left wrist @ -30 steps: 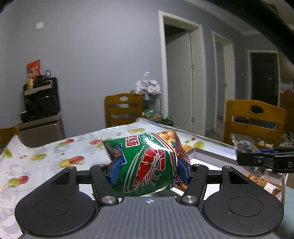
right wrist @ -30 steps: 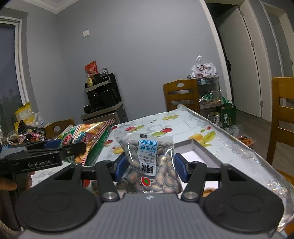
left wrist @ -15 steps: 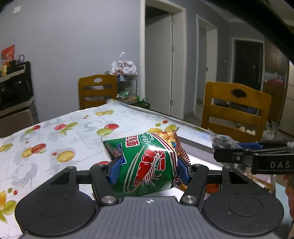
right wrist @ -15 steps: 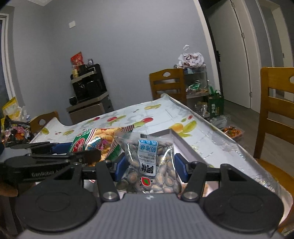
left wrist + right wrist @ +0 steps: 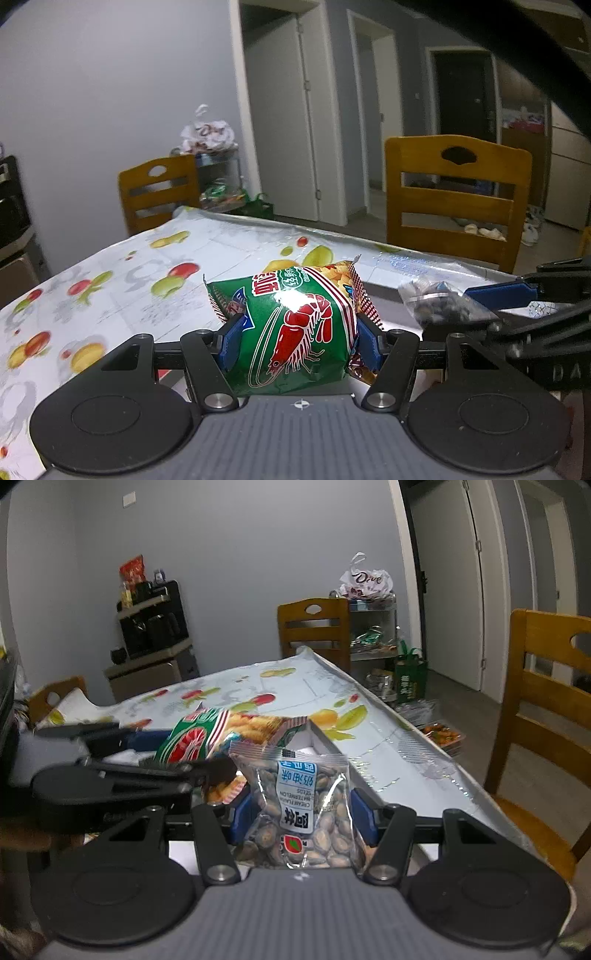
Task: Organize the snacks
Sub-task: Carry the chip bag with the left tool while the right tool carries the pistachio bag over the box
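Over the near right part of the desk [image 5: 295, 686], which is covered with a glossy fruit-printed cloth, both tools carry a snack. The left tool [image 5: 297, 341] pinches a puffed green foil bag with a red shrimp printed on it [image 5: 299, 332]; its blue pads press into the bag's two sides and the bag hangs clear of the cloth. The right tool [image 5: 301, 812] pinches a clear plastic packet of watermelon seeds with a blue and white label [image 5: 299, 805], likewise squeezed between its blue pads and held above the surface.

The two tools are close together: in the right wrist view the left one sits just to the left with the shrimp bag next to the seed packet, and in the left wrist view the seed packet shows at the right edge.

Below and just beyond them lies a shallow white box with grey outer walls [image 5: 317, 738], open at the top. Only a corner and some of its inner wall can be seen, so what it already holds cannot be told.

As a judgement, both snacks are picked up and brought over the box, but neither is released. What remains is lowering each into the box and letting go. Loose snacks also sit on the far left edge, too blurred to count.
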The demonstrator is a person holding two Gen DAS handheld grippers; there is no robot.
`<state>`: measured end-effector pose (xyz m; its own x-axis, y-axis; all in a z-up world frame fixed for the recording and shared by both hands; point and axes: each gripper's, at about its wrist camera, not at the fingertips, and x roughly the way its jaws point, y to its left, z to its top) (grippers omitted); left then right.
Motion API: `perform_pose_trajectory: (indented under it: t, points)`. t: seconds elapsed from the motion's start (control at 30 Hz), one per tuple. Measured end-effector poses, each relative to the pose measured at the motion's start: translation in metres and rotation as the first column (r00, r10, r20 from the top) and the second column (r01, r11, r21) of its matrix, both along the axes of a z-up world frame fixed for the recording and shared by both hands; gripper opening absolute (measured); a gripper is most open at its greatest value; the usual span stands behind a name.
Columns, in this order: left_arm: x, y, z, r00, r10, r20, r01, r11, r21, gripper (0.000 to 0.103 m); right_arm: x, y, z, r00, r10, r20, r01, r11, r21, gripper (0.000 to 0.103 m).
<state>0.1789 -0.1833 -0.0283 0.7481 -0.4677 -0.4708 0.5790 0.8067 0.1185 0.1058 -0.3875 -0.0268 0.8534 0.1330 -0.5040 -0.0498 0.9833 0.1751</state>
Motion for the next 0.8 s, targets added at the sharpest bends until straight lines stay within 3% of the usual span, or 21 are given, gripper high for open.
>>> perform_pose_trajectory:
  t: [0.23, 0.43, 0.8]
  points:
    - [0.007, -0.022, -0.008, 0.997, -0.068, 0.049, 0.065, 0.996, 0.057, 0.062, 0.009, 0.007, -0.002, 1.0, -0.006, -0.026, 0.004, 0.996, -0.088, 0.056]
    - [0.015, -0.021, -0.018, 0.998, -0.064, 0.02, 0.064, 0.998, 0.024, 0.063, 0.01, 0.017, -0.003, 1.0, 0.003, -0.018, -0.006, 0.985, -0.171, 0.056]
    - [0.02, -0.014, -0.02, 0.999, -0.039, -0.003, 0.039, 0.999, -0.008, 0.075, 0.01, 0.013, -0.003, 1.0, -0.005, -0.018, 0.002, 0.988, -0.154, 0.057]
